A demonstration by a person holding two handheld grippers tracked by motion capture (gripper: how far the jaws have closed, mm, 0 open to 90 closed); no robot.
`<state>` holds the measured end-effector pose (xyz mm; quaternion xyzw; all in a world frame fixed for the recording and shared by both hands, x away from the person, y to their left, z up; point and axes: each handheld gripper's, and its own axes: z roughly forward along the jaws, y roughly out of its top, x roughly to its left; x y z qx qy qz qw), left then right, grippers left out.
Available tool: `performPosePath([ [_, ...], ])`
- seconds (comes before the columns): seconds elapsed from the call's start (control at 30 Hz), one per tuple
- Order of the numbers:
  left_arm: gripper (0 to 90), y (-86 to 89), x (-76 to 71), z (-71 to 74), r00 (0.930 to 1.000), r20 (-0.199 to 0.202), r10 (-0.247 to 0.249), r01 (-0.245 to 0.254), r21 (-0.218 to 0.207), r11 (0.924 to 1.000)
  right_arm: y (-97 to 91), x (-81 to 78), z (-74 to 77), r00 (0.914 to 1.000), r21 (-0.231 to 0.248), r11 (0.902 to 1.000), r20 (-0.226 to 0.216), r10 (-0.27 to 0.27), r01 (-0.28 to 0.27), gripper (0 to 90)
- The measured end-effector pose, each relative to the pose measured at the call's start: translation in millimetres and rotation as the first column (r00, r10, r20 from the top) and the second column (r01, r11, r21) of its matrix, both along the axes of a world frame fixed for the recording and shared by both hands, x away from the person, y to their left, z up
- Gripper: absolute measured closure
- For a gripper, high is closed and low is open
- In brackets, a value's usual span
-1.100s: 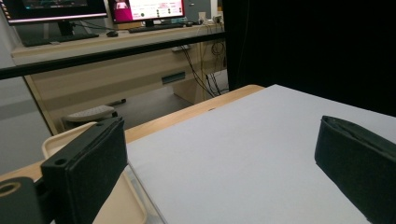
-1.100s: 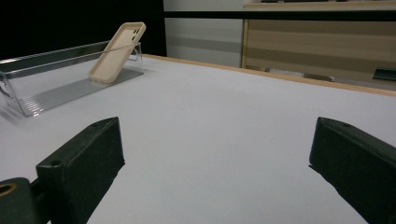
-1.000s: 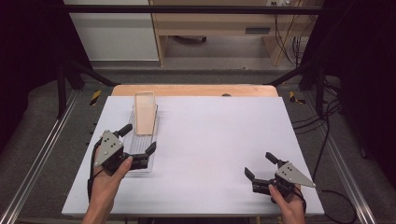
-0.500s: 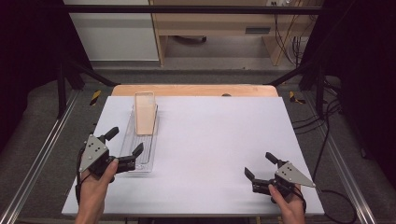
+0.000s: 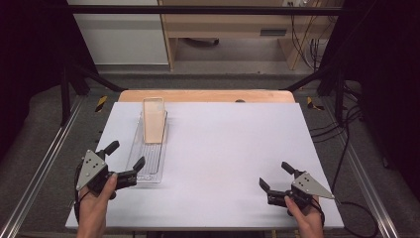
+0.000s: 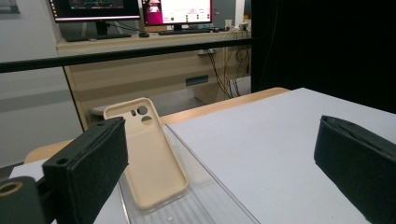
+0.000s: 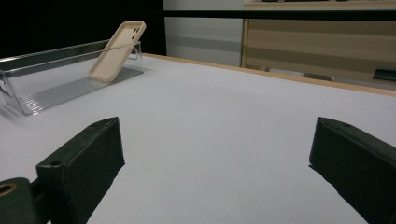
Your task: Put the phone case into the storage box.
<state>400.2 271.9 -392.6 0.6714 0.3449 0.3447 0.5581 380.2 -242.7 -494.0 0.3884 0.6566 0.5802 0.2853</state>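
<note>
Two grippers, fingers wide apart; clear tray point(image 5: 148, 163) faint, walls barely visible around beige phone case point(image 5: 154, 127).

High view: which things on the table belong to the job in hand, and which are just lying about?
Belonging to the job:
- beige phone case, leaning in the tray's far end
- clear plastic tray
- left gripper, fingers open, at the tray's near end
- right gripper, fingers open, apart on the table

Lying about:
- monitors on the desk
- black cables
</note>
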Motion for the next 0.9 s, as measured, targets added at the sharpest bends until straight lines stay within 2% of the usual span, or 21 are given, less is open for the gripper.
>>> performPosePath([
  [0.47, 1.8, 11.8, -3.6, -17.5, 0.9998, -0.016, 0.011, -0.011, -0.007, 0.9999, -0.1, -0.1, 0.1, 1.0000, -0.001, 1.0000, 0.001, -0.001, 0.001, 2.9],
  [0.9, 1.8, 15.0, -6.2, -31.2, 0.9997, -0.024, -0.006, 0.006, -0.001, 1.0000, -0.3, 0.0, 0.0, 1.0000, -0.002, 1.0000, 0.001, -0.002, 0.002, 3.0],
])
